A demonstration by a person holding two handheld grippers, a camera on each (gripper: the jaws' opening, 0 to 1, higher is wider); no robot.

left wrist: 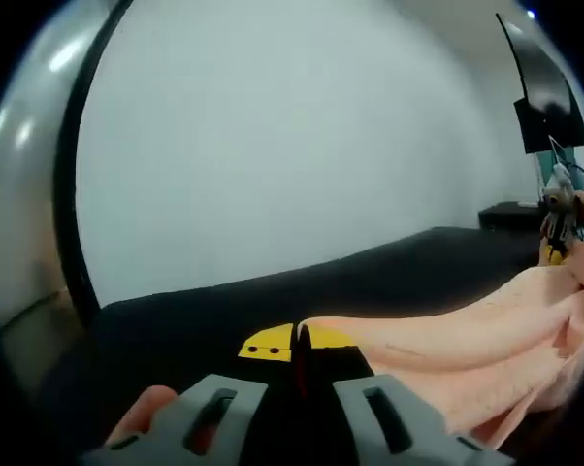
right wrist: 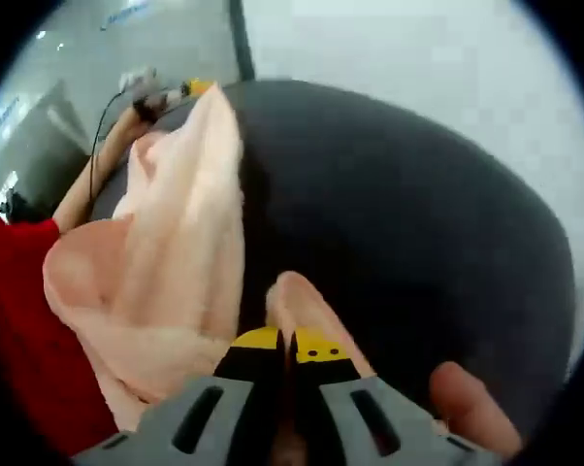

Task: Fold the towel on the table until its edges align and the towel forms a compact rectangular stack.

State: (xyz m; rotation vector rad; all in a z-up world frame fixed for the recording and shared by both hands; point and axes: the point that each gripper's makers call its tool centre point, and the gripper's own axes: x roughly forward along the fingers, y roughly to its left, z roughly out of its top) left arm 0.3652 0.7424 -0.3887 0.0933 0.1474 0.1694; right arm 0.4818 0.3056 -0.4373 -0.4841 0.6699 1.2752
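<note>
A peach towel (left wrist: 467, 340) is held up over the black table (left wrist: 389, 277), stretched between both grippers. My left gripper (left wrist: 297, 342), with yellow-tipped jaws, is shut on one corner of it. From there the cloth runs right to my right gripper (left wrist: 556, 233). In the right gripper view, my right gripper (right wrist: 288, 342) is shut on a fold of the towel (right wrist: 176, 262), which rises from between its jaws. The cloth sags and stretches up-left to the left gripper (right wrist: 180, 92), which pinches the far corner.
A white wall (left wrist: 273, 146) stands behind the table. A dark screen (left wrist: 544, 97) hangs at the upper right. A person's arm (right wrist: 83, 189) and red sleeve (right wrist: 20, 291) are at the left. A fingertip (right wrist: 467, 393) shows beside the right jaws. The dark tabletop (right wrist: 399, 223) spreads to the right.
</note>
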